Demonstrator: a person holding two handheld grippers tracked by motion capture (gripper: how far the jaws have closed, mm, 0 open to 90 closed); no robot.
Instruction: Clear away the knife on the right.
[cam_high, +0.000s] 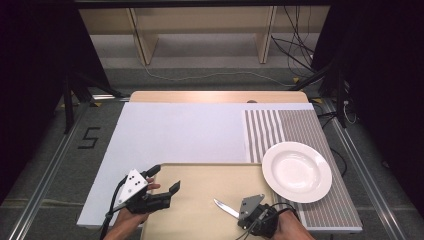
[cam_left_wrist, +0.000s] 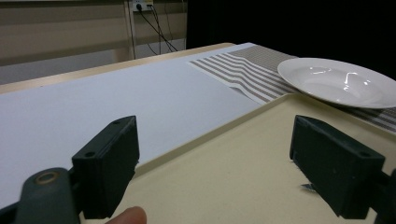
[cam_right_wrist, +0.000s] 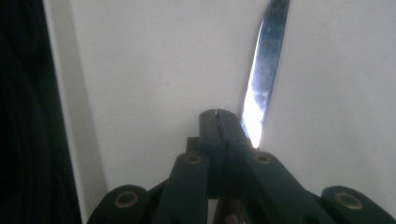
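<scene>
Since the knife is pinched at its handle end in your right gripper, the pick-up looks done; the next move calls for a steady lift off the beige tray. Its bright, slim blade juts ahead of the closed jaws, low over the tray. Beyond it, your left gripper hovers with jaws apart, empty; the white plate lies off to the right.

knife on tray, plate right
</scene>
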